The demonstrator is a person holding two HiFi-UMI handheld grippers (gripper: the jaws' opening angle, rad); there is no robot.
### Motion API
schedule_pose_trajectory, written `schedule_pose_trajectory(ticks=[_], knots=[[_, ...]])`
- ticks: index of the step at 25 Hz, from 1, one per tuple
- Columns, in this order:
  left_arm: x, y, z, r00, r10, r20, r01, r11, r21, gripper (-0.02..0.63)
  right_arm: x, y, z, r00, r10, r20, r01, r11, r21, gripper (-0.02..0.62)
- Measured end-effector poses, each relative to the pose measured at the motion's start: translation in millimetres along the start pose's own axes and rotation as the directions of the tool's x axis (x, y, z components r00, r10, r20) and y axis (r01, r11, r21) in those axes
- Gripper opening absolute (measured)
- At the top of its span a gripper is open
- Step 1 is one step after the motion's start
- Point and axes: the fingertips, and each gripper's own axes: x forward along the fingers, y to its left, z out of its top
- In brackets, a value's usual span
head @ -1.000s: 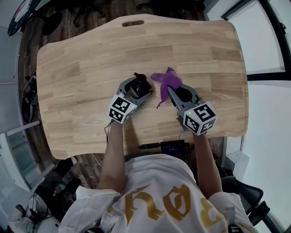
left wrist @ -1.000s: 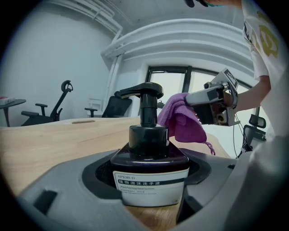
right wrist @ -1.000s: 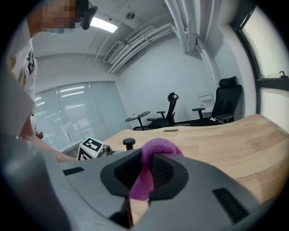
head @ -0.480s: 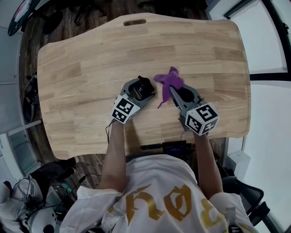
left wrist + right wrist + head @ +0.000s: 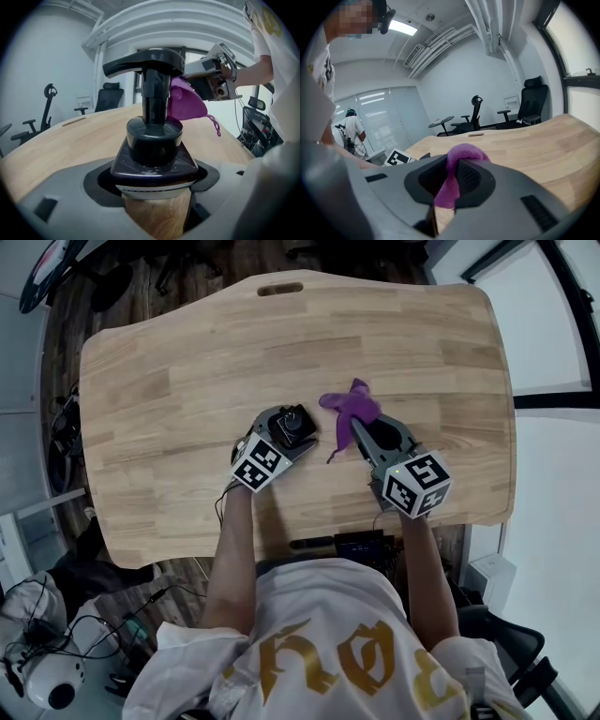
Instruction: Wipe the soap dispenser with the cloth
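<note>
Near the middle of the tabletop [image 5: 169,381], the left gripper [image 5: 284,434] is clamping the soap dispenser [image 5: 154,154] while the right gripper [image 5: 359,434] is pinching the cloth [image 5: 349,407] beside it; hard wiping risks twisting the bottle loose

The soap dispenser [image 5: 294,425], a dark bottle with a black pump head, stands upright on the table [image 5: 187,362], clamped in the left tongs [image 5: 157,199]. The bunched purple cloth [image 5: 352,407] hangs pinched in the right tongs [image 5: 446,185], just beside the pump.
</note>
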Motion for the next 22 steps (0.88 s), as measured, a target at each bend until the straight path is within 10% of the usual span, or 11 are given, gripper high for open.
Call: schedule_pose_trajectory(ticks=[9,22], knots=[[-5,-2,-18,0.996,0.039,-0.080,-0.038,0.999,0.009,0.359,-8,12,5,1.000,-0.019,0.021,0.019,1.000,-0.019,0.038],[-90,-3,35,0.963,0.215,0.160,-0.197,0.973,-0.118,0.359,-36,14,13,0.990,-0.105,0.092,0.100,0.993,0.054,0.038]])
